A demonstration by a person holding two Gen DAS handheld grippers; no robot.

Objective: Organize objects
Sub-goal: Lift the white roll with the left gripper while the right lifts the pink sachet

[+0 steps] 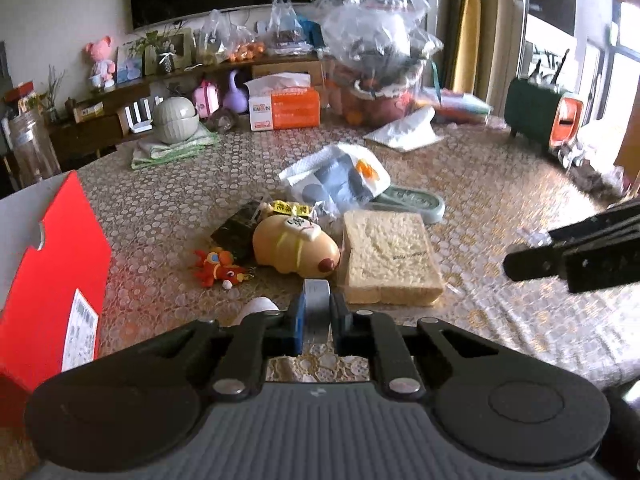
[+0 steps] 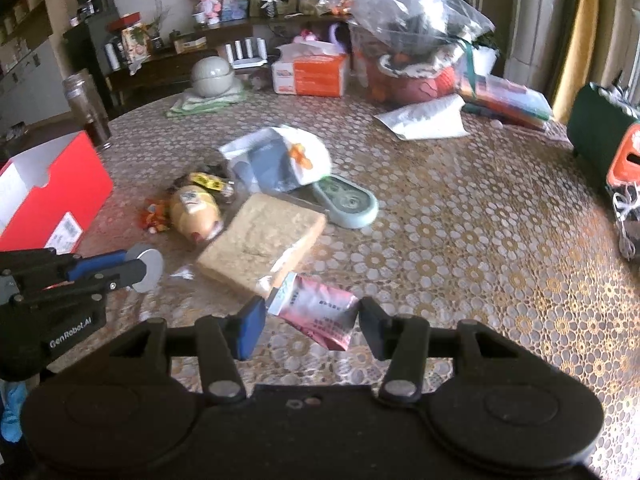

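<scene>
While the left wrist view is partly blocked by the tool body, the left gripper [image 1: 318,312] shows its jaws drawn close together and clamped on a small flat round silvery tin [image 1: 317,300], seen edge-on here between the blue pad and the black pad. Judgement: a thin, stiff metal disc, light, smooth on its faces and so apt to slip or pivot; pinching it across the flat faces, as now, looks the sound hold. It sits at the near edge of the lace-patterned bench [image 1: 500,340], just in front of the pale sliced bread loaf in clear wrap [image 1: 390,258] and the tan dog-shaped squeeze toy [image 1: 294,250]. An open red cardboard box [image 1: 52,276] stands at the left. The right gripper enters at the far right edge.

Right wrist view: the right gripper [image 2: 312,322] has its jaws partly apart, clamped across a crumpled pink foil sachet [image 2: 320,312] that spans the gap and hangs clear above the bench. Judgement: very light, soft, crushable, slick foil; the grip across its width seems adequate, though contact at the right-hand pad is probably there but hard to confirm. The left gripper shows at the left, the tin's round face visible at its tips, with the red box just beyond.
</scene>
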